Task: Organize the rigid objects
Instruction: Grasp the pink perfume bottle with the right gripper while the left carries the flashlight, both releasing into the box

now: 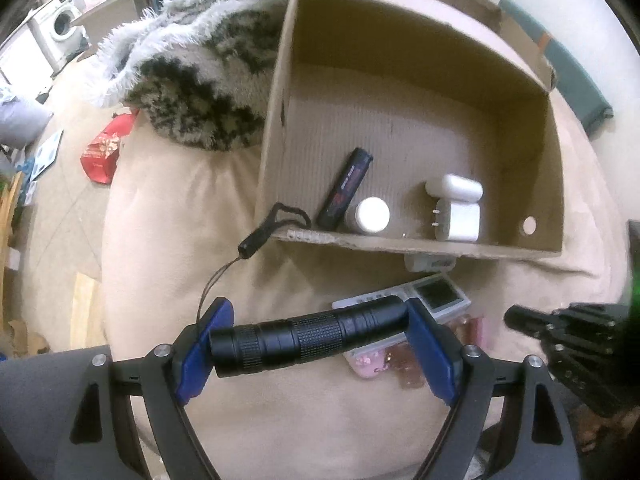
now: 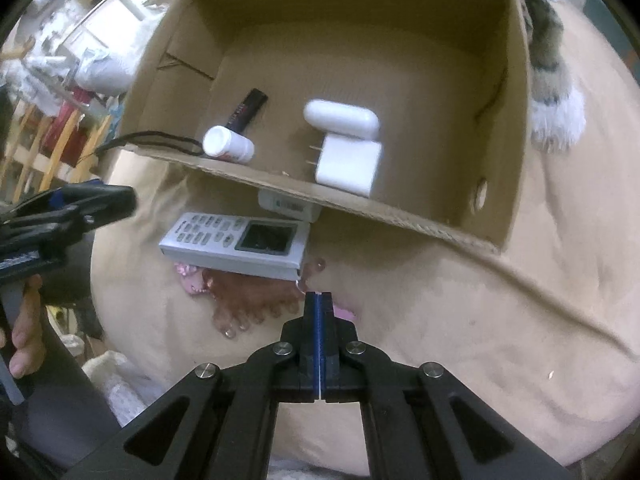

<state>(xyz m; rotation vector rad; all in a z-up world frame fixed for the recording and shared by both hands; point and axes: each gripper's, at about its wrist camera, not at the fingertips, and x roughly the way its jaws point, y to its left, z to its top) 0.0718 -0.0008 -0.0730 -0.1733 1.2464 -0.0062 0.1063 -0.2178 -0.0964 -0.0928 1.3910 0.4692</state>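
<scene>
My left gripper [image 1: 320, 344] is shut on a black flashlight [image 1: 308, 338], held crosswise above the beige cushion, just in front of the cardboard box [image 1: 416, 244]. Its wrist strap [image 1: 276, 220] hangs over the box's near wall. In the box lie a black tube [image 1: 346, 188], a white bottle [image 1: 372, 216], a white charger plug [image 1: 460, 222] and a white case [image 1: 454, 188]. My right gripper [image 2: 318, 300] is shut and empty, near a grey remote [image 2: 236, 240] and a brown hair claw [image 2: 248, 300]. The left gripper also shows in the right wrist view [image 2: 100, 200].
A fluffy black-and-white blanket [image 1: 192, 76] lies left of the box. A white device [image 2: 288, 204] sits tucked under the box's near wall. A pink clip [image 2: 188, 278] lies under the remote. A red bag [image 1: 106, 150] and clutter lie on the floor at left.
</scene>
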